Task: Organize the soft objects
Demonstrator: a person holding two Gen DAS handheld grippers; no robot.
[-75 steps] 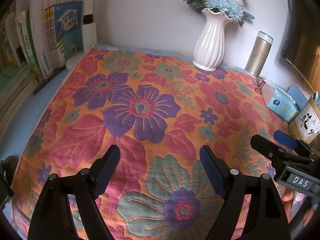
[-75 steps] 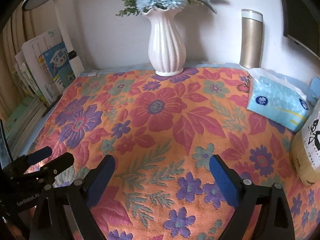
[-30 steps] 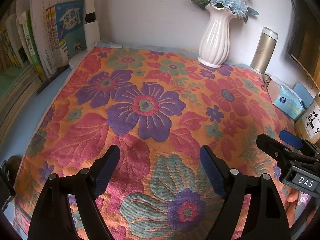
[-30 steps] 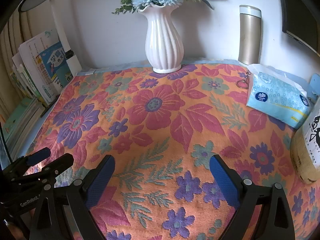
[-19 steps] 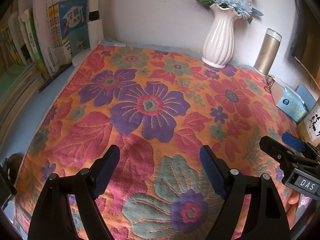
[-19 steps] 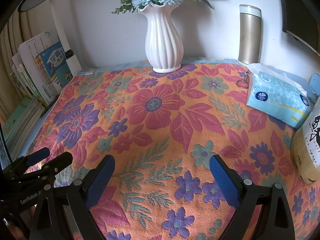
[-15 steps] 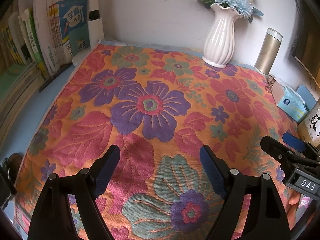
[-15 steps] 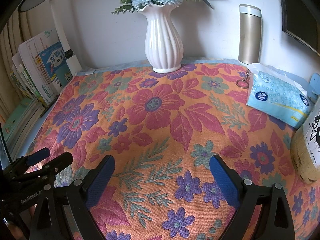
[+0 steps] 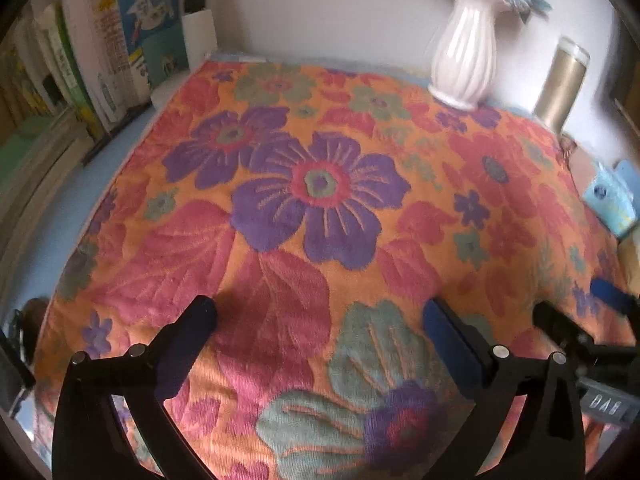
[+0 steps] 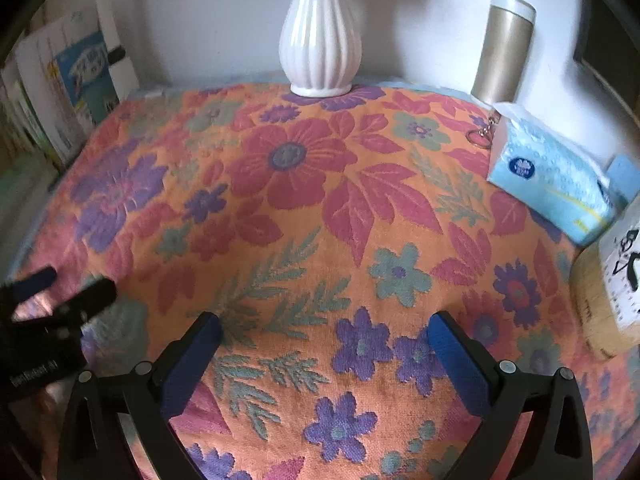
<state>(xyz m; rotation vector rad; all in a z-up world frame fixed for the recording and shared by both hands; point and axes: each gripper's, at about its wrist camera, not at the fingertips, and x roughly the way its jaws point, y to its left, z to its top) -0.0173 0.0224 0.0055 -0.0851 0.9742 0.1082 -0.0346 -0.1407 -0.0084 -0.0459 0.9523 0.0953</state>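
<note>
spreading flat across nearly the whole frame in both wrist views, the floral towel (image 9: 320, 208) covers the surface under both claws. in the left wrist view the left gripper (image 9: 318, 320) stands at the bottom centre, its jaws having just been opening and now wide apart, with nothing pinched between them; only the towel's near part, a pink leaf and a teal flower, shows in the gap, and whether the fingertips touch the cloth cannot be told. the right gripper (image 10: 324, 334) sits at the bottom centre of its own view, its jaws likewise just opened wide and empty, above the towel's purple flowers and teal fern pattern. each claw shows at the lower edge of the other's view. at the top of the frame a white vase (image 10: 320, 40) stands on the towel's far edge, a gold flask (image 10: 504, 52) to its right, a blue tissue pack (image 10: 548, 184) at right, and books (image 9: 120, 52) at upper left.
</note>
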